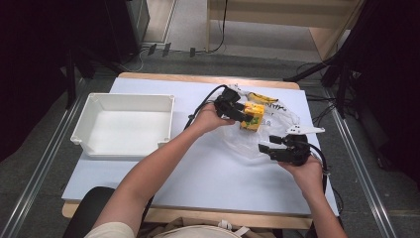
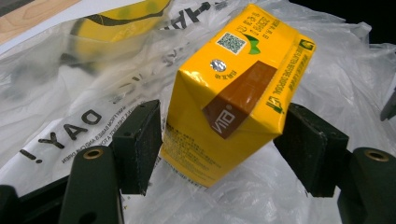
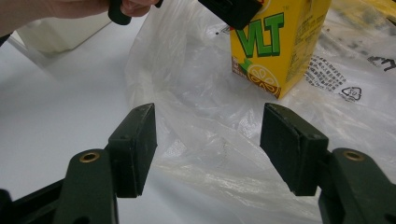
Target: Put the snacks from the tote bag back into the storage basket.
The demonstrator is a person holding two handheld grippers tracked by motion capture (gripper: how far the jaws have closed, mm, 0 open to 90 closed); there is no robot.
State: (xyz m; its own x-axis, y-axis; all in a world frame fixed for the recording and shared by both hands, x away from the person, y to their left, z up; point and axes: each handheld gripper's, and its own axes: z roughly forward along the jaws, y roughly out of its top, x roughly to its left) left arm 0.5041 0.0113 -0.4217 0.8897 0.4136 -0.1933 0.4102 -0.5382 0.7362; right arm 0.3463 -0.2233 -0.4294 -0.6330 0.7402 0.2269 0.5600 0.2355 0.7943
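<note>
On the white counter (image 1: 198, 173), right of centre, the left gripper (image 1: 241, 113) is clamping a yellow rectangular juice carton (image 2: 233, 93) between both pads, carton sitting tilted on a crumpled clear plastic bag (image 1: 277, 121). Just beside the bag's near edge, the right gripper (image 1: 267, 149) is hovering with jaws spread wide, holding nothing. Further left, a white plastic tray (image 1: 86, 116) is sitting.

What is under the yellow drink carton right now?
The yellow drink carton rests on the clear plastic bag, between the left gripper's pads. What lies beneath that plastic is covered.
</note>
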